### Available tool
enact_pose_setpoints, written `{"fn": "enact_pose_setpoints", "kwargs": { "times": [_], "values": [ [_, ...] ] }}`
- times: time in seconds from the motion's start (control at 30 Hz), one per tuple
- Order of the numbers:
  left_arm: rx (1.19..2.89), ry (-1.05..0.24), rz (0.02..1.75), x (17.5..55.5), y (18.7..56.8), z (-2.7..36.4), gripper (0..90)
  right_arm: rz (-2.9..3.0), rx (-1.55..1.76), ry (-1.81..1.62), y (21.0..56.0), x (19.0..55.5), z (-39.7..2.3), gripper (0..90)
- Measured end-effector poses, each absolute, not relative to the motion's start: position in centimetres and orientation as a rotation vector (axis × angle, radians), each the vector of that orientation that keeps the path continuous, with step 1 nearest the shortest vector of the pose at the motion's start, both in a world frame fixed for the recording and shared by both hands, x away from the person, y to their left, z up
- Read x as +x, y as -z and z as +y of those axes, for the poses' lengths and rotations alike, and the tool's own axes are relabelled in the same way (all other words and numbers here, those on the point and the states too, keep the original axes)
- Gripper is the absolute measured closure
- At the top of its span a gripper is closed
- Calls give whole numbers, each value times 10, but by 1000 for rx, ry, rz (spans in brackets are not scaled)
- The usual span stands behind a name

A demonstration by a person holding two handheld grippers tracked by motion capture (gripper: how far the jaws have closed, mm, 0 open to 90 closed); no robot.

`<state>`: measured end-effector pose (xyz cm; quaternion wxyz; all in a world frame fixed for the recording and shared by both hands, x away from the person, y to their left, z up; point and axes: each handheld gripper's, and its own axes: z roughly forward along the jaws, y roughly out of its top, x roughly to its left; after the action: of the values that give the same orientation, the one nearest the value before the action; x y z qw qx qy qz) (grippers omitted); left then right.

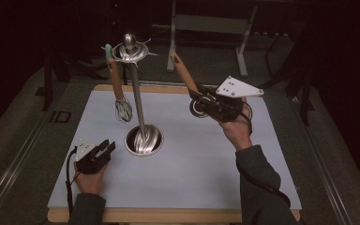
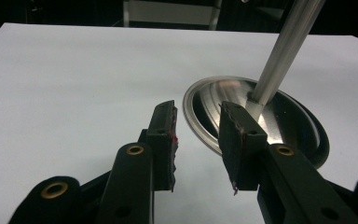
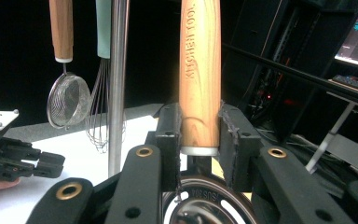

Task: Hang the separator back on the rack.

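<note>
Right gripper [image 3: 199,135] fingers clamp the wooden-handled utensil [image 3: 199,70]; left gripper [image 2: 198,140] fingers gape, holding nothing.

My left tongs [image 1: 107,147] rest low in my left hand [image 1: 90,180], near the front of the worktop [image 1: 192,178], and they point forward and a little to the right. Their jaws stand apart with nothing between them. My right hand [image 1: 236,131] is raised higher, with the forearm coming up from the bottom edge in a dark sleeve [image 1: 258,187]. My right tongs [image 1: 198,99] point to the left and slightly up, and their two jaws press from both sides on a wooden handle [image 3: 199,74].
</note>
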<state>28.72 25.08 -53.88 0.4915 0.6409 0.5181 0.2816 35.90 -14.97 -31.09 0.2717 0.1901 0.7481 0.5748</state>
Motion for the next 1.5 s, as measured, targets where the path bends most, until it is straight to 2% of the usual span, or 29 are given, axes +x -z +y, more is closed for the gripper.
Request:
{"fn": "enact_pose_setpoints", "kwargs": {
  "times": [1.5],
  "values": [
    [1551, -680, 1258, 287, 539, 251, 674, 1988, 465, -1727, 288, 357, -134, 709]
  ]
}}
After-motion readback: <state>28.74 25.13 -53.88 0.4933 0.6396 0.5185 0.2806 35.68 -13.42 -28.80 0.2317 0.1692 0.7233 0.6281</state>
